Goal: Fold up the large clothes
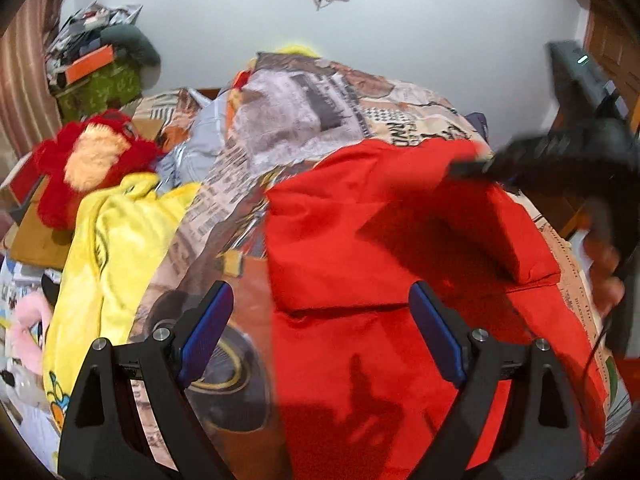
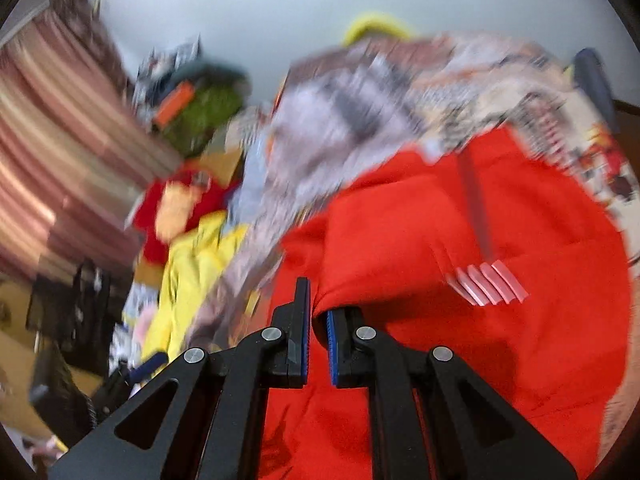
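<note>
A large red garment (image 1: 380, 264) lies partly folded on a bed with a newspaper-print cover (image 1: 304, 116). My left gripper (image 1: 320, 316) is open and empty, held just above the garment's near left edge. My right gripper (image 2: 318, 320) is shut on a fold of the red garment (image 2: 440, 220), which has a white stripe logo (image 2: 488, 284). In the left wrist view the right gripper (image 1: 480, 166) is blurred and lifts the garment's far right corner.
A yellow garment (image 1: 116, 248) lies left of the red one. A red plush toy (image 1: 88, 156) sits beyond it. A cluttered green box (image 1: 100, 88) stands by the striped curtain (image 1: 24, 92). A white wall is behind the bed.
</note>
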Tool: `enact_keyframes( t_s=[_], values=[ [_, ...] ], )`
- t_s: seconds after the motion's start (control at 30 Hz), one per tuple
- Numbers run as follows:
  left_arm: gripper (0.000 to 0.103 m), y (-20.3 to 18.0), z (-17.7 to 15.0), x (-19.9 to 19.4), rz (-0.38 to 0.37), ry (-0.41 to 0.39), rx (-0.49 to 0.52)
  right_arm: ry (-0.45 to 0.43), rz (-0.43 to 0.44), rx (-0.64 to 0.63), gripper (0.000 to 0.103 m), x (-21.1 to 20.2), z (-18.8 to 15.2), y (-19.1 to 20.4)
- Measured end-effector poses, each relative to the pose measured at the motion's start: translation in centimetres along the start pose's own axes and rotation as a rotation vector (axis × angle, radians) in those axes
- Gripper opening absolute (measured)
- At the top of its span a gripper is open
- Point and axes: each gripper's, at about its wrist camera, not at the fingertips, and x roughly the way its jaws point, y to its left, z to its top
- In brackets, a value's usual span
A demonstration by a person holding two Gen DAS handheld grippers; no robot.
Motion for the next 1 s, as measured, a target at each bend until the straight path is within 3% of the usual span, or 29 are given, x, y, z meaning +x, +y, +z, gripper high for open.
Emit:
enact_keyframes(
  t_s=[0.13, 0.27, 0.37, 0.53, 0.7, 0.77, 0.9, 1.0],
  values=[
    [0.09, 1.8, -1.1, 0.7, 0.01, 0.038, -0.03, 0.205, -0.035, -0.055, 0.007, 6.1, -2.8, 1.4],
    [0.09, 2.7, -1.9, 1.3, 0.022, 0.063, -0.04, 0.385, -0.047, -0.079, 0.007, 9.3, -5.2, 1.5],
    [0.09, 2.8, -2.1, 1.8, 0.023, 0.078, -0.044, 0.405, -0.051, -0.095, 0.007, 8.7, -5.8, 1.5],
    [0.09, 2.0, -2.3, 2.9, -0.017, 0.112, -0.054, 0.266, -0.102, -0.156, 0.011, 3.4, -5.0, 0.7],
    [0.09, 1.2, -2.1, 4.6, -0.114, 0.169, -0.138, 0.048, -0.29, -0.23, 0.045, -3.5, -4.2, -1.5],
    [0.09, 1.0, -2.1, 5.5, -0.151, 0.197, -0.185, -0.02, -0.367, -0.235, 0.054, -6.0, -4.4, -3.1],
    [0.09, 0.8, -2.3, 7.4, -0.156, 0.234, -0.261, -0.072, -0.466, -0.198, 0.063, -8.8, -4.9, -6.5],
    [0.088, 1.2, -2.6, 9.0, -0.167, 0.269, -0.336, -0.082, -0.517, -0.141, 0.064, -10.2, -5.8, -9.8]
  ],
)
